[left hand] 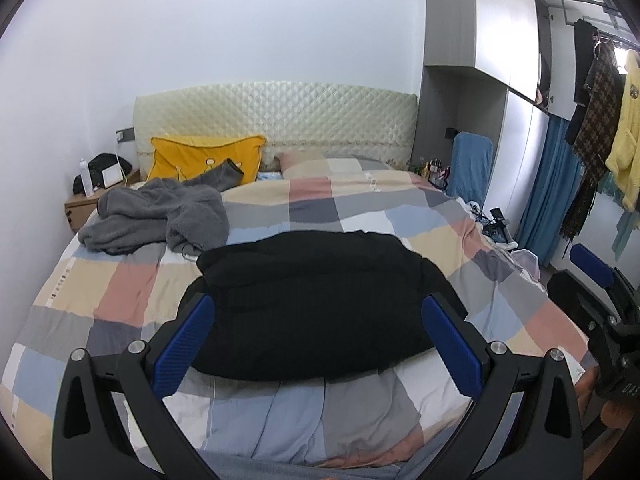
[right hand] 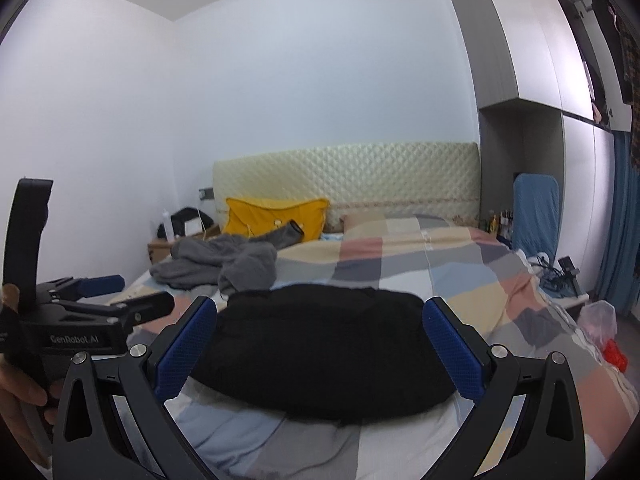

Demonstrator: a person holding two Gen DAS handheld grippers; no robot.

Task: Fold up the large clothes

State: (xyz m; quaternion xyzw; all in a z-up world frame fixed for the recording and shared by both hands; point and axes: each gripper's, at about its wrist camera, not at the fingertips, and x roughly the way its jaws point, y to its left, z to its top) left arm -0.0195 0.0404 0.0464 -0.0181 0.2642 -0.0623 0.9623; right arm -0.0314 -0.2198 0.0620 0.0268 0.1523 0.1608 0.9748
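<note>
A black garment (left hand: 320, 300) lies folded into a compact slab on the checked duvet (left hand: 132, 292) near the foot of the bed; it also shows in the right wrist view (right hand: 320, 352). My left gripper (left hand: 318, 312) is open and empty, held back above the garment's near part. My right gripper (right hand: 320, 316) is open and empty too, at a similar distance. A crumpled grey fleece garment (left hand: 160, 216) lies at the bed's far left, also in the right wrist view (right hand: 224, 264). The right gripper shows at the right edge of the left wrist view (left hand: 600, 300).
A yellow pillow (left hand: 204, 158) leans on the quilted headboard (left hand: 276, 120). A wooden nightstand (left hand: 80, 206) stands at the far left. A wardrobe (left hand: 504, 40), blue curtain (left hand: 548, 184) and hanging clothes (left hand: 600, 112) are on the right. A blue-covered chair (left hand: 472, 164) stands by the bed.
</note>
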